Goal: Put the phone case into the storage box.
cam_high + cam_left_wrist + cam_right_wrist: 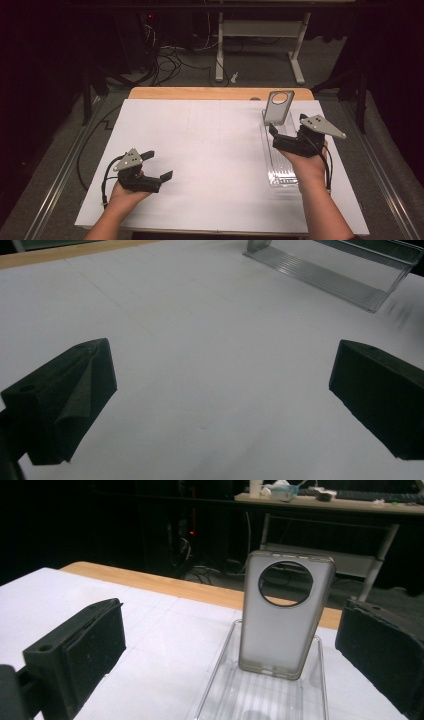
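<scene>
A: Translucent grey plastic phone case with a round camera hole (285, 620) is stood upright at the far end of the clear ribbed plastic tray (281, 172).

B: Right gripper (287, 135) is spread wide before it; left gripper (157, 165) is released, idle. The case should be approached squarely and pinched by its edges.

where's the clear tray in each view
High view: the tray lies at right on the white sheet, under the right gripper.
Left gripper view: top right, its ribbed end nearest.
Right gripper view: bottom centre, its wall between the open jaws.
Shared landmark: the phone case standing at the tray's far end, central in the right gripper view.
</scene>
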`<state>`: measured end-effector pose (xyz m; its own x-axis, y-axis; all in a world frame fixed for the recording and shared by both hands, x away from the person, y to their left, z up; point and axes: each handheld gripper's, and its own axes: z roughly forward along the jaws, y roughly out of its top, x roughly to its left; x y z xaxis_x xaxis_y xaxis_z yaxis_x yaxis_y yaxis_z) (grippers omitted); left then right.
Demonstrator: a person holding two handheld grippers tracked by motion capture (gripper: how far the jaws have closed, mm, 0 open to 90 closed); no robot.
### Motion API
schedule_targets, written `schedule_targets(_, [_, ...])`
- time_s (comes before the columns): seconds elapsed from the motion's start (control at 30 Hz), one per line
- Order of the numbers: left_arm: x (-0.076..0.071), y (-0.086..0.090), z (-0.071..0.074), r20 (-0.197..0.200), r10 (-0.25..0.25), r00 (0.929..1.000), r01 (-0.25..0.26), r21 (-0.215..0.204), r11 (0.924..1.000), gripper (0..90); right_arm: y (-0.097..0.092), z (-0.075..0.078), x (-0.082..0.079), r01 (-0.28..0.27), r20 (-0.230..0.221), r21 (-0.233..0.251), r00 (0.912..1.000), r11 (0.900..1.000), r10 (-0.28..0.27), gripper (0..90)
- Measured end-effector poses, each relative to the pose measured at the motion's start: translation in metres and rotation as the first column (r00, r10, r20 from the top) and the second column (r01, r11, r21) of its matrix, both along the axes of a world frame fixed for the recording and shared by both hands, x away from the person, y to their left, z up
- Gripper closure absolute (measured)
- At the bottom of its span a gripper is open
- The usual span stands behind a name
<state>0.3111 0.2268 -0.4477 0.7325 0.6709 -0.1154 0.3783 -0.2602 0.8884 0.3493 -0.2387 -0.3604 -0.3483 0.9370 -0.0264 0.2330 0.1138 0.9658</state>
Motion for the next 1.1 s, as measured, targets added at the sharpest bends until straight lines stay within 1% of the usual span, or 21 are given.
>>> schedule_targets(0.1, [0.000,0.000,0.000,-0.001,0.001,1.0000,-0.001,0.003,1.0000,0.1,-0.005,-0.001,-0.012,-0.024,0.000,0.006,0.9997,0.9997,0.024,0.1])
schedule_targets(0.2, [0.000,0.000,0.000,-0.002,0.001,1.0000,-0.001,0.007,1.0000,0.1,-0.012,-0.005,-0.024,-0.032,0.008,0.005,0.9994,0.9995,0.032,0.1])
schedule_targets(0.23, [-0.001,-0.001,0.000,-0.002,-0.001,1.0000,0.001,0.012,0.9999,0.1,-0.018,-0.011,-0.032,-0.038,0.009,0.003,0.9992,0.9993,0.038,0.0])
schedule_targets(0.27, [-0.001,-0.001,0.000,-0.002,-0.003,1.0000,0.004,0.017,0.9999,0.1,-0.018,-0.011,-0.032,-0.038,0.009,0.003,0.9992,0.9993,0.038,0.0])
schedule_targets(0.3, [-0.001,-0.002,0.000,-0.002,-0.004,1.0000,0.004,0.017,0.9998,0.1,-0.024,-0.018,-0.039,-0.043,0.005,0.014,0.9991,0.9990,0.043,0.0])
schedule_targets(0.33, [-0.001,-0.002,0.000,-0.001,-0.005,1.0000,0.006,0.016,0.9999,0.1,-0.024,-0.018,-0.039,-0.043,0.005,0.014,0.9991,0.9990,0.043,0.0])
schedule_targets(0.53, [-0.002,-0.002,0.001,0.003,-0.003,1.0000,0.002,0.010,0.9999,0.1,-0.043,-0.037,-0.063,-0.069,0.015,0.033,0.9975,0.9971,0.068,0.0])
schedule_targets(0.6, [-0.002,-0.002,0.001,0.002,-0.002,1.0000,0.002,0.010,1.0000,0.1,-0.048,-0.041,-0.071,-0.071,0.022,0.042,0.9973,0.9966,0.070,0.1])
schedule_targets(0.63, [-0.002,-0.002,0.001,0.002,-0.001,1.0000,0.001,0.010,0.9999,0.1,-0.053,-0.045,-0.078,-0.074,0.037,0.049,0.9967,0.9960,0.073,0.0])
schedule_targets(0.67, [-0.002,-0.002,0.002,0.002,0.001,1.0000,-0.001,0.009,1.0000,0.1,-0.053,-0.045,-0.078,-0.074,0.037,0.049,0.9967,0.9960,0.073,0.0])
schedule_targets(0.73, [-0.004,-0.002,0.003,0.004,0.004,1.0000,-0.004,0.006,1.0000,0.1,-0.059,-0.049,-0.085,-0.075,0.044,0.061,0.9964,0.9954,0.072,0.1])
schedule_targets(0.83, [-0.004,-0.001,0.004,0.005,0.012,0.9999,-0.012,0.000,0.9999,0.1,-0.064,-0.055,-0.089,-0.080,0.039,0.057,0.9962,0.9952,0.078,0.1])
schedule_targets(0.9, [-0.004,-0.001,0.004,0.004,0.015,0.9999,-0.015,0.000,0.9999,0.1,-0.064,-0.058,-0.088,-0.079,0.032,0.043,0.9964,0.9959,0.078,0.1])
schedule_targets(0.97, [-0.005,-0.002,0.004,0.005,0.012,0.9999,-0.012,0.008,0.9999,0.1,-0.064,-0.059,-0.086,-0.087,0.028,0.049,0.9959,0.9950,0.086,0.1])
schedule_targets(1.1, [-0.006,-0.002,0.005,0.009,0.012,0.9999,-0.012,0.012,0.9999,0.1,-0.061,-0.058,-0.084,-0.094,0.038,0.050,0.9950,0.9943,0.092,0.1])
